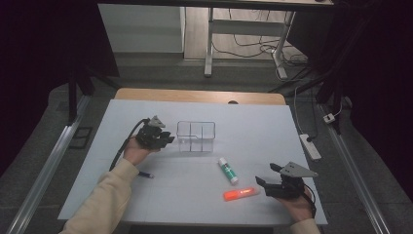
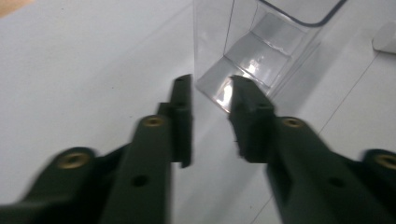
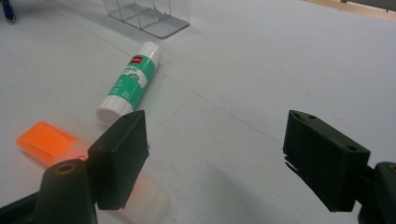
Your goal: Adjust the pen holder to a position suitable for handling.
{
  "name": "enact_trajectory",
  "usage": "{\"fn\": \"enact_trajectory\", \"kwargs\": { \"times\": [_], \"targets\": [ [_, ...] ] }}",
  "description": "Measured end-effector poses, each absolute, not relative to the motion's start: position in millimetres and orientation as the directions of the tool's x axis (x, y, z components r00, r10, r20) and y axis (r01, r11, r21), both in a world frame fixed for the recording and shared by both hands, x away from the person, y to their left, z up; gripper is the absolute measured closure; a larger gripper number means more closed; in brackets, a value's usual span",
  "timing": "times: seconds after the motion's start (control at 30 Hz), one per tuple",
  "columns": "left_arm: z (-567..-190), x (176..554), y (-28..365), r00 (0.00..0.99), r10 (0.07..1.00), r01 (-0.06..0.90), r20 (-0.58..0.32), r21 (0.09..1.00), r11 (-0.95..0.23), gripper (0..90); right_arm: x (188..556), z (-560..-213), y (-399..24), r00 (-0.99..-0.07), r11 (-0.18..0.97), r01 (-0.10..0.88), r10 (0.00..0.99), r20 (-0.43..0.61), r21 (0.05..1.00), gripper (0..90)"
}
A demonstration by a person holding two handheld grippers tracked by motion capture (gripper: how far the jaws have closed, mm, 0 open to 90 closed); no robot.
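**Stationery beside a clear organiser, both grippers empty**

The left gripper point(image 1: 163, 139) is held just beside the clear organiser point(image 1: 196, 136) near the middle of the worktop point(image 1: 253, 126); its jaws stand narrowly apart with nothing between them, one fingertip point(image 2: 243, 91) close to the organiser's corner. The right gripper point(image 1: 265, 175) is held near the front right of the worktop, jaws wide and empty, just beside the orange highlighter point(image 1: 241, 194). A glue stick point(image 1: 228, 170) lies flat between organiser and highlighter, and a dark pen point(image 1: 145, 174) lies near the left forearm.

The light organiser could be pushed or tipped if the left jaws were advanced further, since they are aligned with its wall. The highlighter partly lies under the right gripper's left jaw, so a closing stroke might be made beside it and it could be skidded away. The round glue stick could be rolled by any nudge.

On the glue stick's green label a small red mark and white print are seen, but nothing can be read.
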State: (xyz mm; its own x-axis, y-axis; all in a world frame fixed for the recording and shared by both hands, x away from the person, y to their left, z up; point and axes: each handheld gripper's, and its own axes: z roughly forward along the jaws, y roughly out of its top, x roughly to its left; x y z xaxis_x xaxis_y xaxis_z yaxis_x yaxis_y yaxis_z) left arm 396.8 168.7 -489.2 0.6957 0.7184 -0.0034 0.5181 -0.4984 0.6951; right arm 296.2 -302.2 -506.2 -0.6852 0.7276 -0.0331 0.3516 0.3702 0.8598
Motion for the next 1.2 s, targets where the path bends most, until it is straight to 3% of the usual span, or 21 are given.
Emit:
{"fn": "enact_trajectory", "kwargs": {
  "times": [0.13,0.43,1.2],
  "targets": [
    [-483,390,174,0.716,0.698,0.497,0.025,0.684,-0.534,47.2,296,-506,-302,-0.686,0.37,0.352,0.727,-0.033,0.86,21.8],
    [-471,380,182,0.733,0.68,0.487,0.02,0.682,-0.545,31.1,296,-507,-302,-0.684,0.37,0.352,0.728,-0.033,0.86,21.8],
    [-445,360,217,0.767,0.642,0.464,0.02,0.674,-0.576,27.5,295,-506,-304,-0.684,0.367,0.347,0.729,-0.035,0.863,21.9]
  ]
}}
